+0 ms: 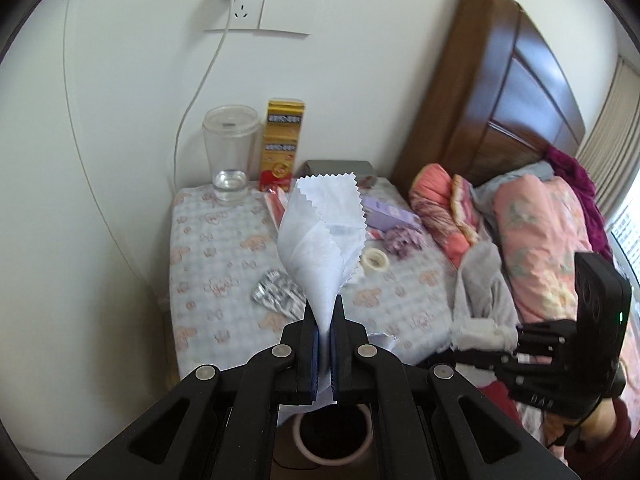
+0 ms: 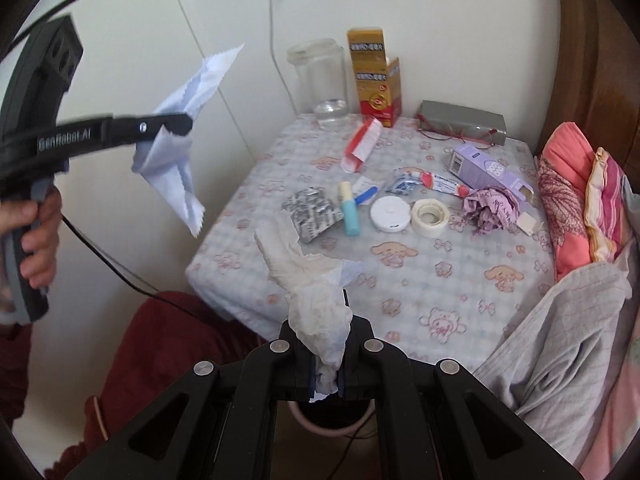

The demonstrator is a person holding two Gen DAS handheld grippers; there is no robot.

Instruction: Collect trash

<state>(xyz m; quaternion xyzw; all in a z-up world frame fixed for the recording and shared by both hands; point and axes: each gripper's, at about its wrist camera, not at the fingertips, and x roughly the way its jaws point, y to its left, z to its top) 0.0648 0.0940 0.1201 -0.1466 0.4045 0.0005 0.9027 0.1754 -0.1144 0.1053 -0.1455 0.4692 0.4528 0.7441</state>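
Note:
My left gripper (image 1: 325, 316) is shut on a white wrapper with zigzag edges (image 1: 324, 232), held upright above the near edge of the nightstand (image 1: 208, 264). The left gripper (image 2: 176, 124) and its wrapper (image 2: 176, 148) also show at the left of the right wrist view. My right gripper (image 2: 326, 344) is shut on a crumpled white tissue (image 2: 304, 268), held off the nightstand's front edge (image 2: 460, 304); it shows at the right of the left wrist view (image 1: 516, 340). A round pink-rimmed bin (image 1: 332, 436) sits below both grippers, also seen in the right wrist view (image 2: 320, 428).
On the nightstand lie a foil blister pack (image 2: 312, 212), a crumpled purple paper (image 2: 492, 208), a tape roll (image 2: 430, 214), a white round disc (image 2: 390, 214), a purple box (image 2: 488, 168), a red-white sachet (image 2: 362, 144), glasses, a clear jar (image 2: 320, 76) and a yellow box (image 2: 372, 76). The bed with bedding (image 2: 576, 200) stands to the right.

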